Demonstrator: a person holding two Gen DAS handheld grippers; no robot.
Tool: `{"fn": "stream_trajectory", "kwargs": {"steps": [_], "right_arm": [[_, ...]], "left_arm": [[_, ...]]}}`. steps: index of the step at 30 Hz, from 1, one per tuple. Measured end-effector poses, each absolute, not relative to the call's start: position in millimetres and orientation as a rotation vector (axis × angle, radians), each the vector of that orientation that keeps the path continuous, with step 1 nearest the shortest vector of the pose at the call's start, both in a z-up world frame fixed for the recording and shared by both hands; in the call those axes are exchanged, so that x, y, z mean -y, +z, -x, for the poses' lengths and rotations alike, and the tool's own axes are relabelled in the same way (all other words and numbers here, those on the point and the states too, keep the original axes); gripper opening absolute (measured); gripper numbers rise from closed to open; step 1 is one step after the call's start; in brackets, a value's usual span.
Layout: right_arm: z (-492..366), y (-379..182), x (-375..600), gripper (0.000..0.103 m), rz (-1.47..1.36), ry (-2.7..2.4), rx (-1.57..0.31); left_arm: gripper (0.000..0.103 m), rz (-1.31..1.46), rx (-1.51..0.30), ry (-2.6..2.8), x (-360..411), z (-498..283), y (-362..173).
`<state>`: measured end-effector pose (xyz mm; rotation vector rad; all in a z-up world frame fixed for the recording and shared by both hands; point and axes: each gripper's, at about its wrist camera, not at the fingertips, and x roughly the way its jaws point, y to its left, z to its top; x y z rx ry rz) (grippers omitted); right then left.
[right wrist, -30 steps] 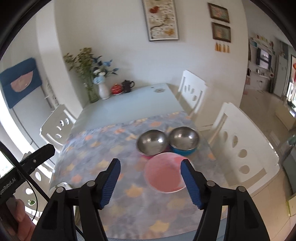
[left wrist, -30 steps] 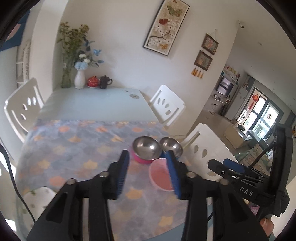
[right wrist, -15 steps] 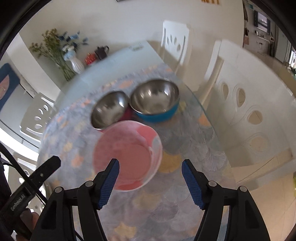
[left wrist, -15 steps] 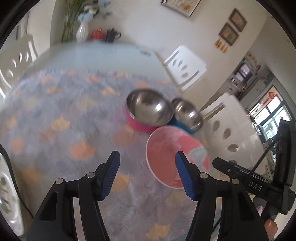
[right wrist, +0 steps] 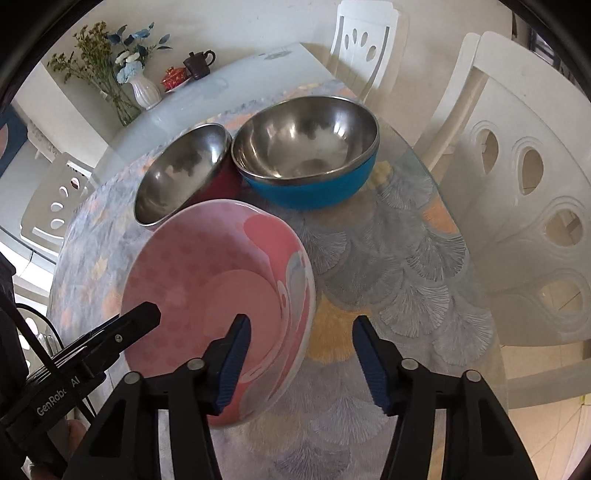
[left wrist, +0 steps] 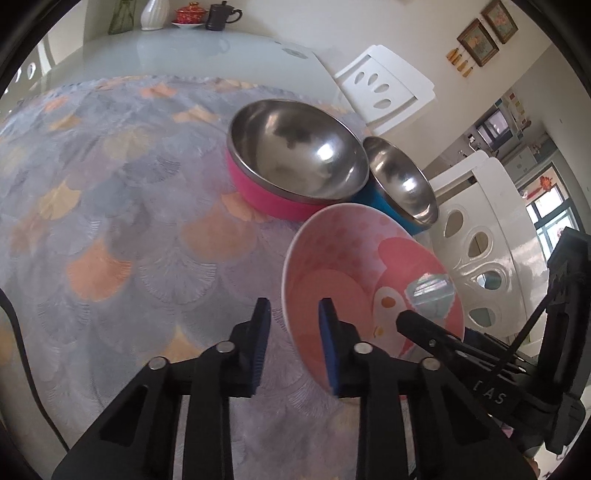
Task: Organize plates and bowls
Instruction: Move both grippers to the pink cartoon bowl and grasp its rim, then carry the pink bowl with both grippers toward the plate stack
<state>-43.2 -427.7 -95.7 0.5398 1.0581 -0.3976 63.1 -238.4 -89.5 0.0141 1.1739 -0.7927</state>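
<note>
White chairs, pale wall — daylight

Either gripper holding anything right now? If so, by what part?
Nothing held. The left gripper and right gripper each straddle the pink plate rim, on opposite sides, jaws open, with gaps visible.

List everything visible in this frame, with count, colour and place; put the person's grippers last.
pink plate: 1, pink cartoon print, near table edge, rim between both grippers' fingers
pink bowl: 1, steel inside, pink outside, behind plate
blue bowl: 1, steel inside, blue outside, beside pink bowl
tablecloth: 1, grey-blue with orange fans, on glass table
white vase: 1, with flowers, far end
red lidded cup: 1, far end
dark teapot: 1, far end
white chairs: several, around table
left gripper: 1, black, blue pads, open
right gripper: 1, same, open
</note>
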Motion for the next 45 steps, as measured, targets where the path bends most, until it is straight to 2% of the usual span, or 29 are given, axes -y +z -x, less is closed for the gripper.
{"fn": "stream_trajectory", "kwargs": {"steps": [1,6,10,12,13,24,36,41,45], "right_arm": [[43,-98,428,0.051,-0.541,-0.397,-1.059],[40,-106,428,0.033,-0.547,-0.389,-1.064],[38,-107,425,0.024,-0.537,-0.377,-1.051],[36,-106,421,0.015,-0.513,-0.371,-1.049],[35,-105,419,0.014,-0.503,-0.363,-1.048],[46,-68,395,0.014,-0.430,-0.348,-0.991],[49,4,327,0.014,-0.376,-0.217,-0.920],[41,-2,297,0.014,-0.351,-0.161,-0.955],[33,-31,289,0.014,-0.381,-0.137,-1.040]], "left_arm": [[0.019,-0.019,-1.177,-0.796,240,-62,-91],[0.013,-0.028,-1.180,-0.790,243,-61,-97],[0.012,-0.026,-1.173,-0.793,243,-61,-99],[0.012,-0.029,-1.166,-0.798,243,-61,-99],[0.012,-0.034,-1.162,-0.799,243,-60,-98],[0.012,-0.037,-1.086,-0.825,219,-46,-59],[0.012,0.041,-0.990,-0.698,137,-24,13],[0.012,0.066,-1.009,-0.626,109,-24,5],[0.012,0.065,-1.064,-0.582,103,-25,-21]]}}
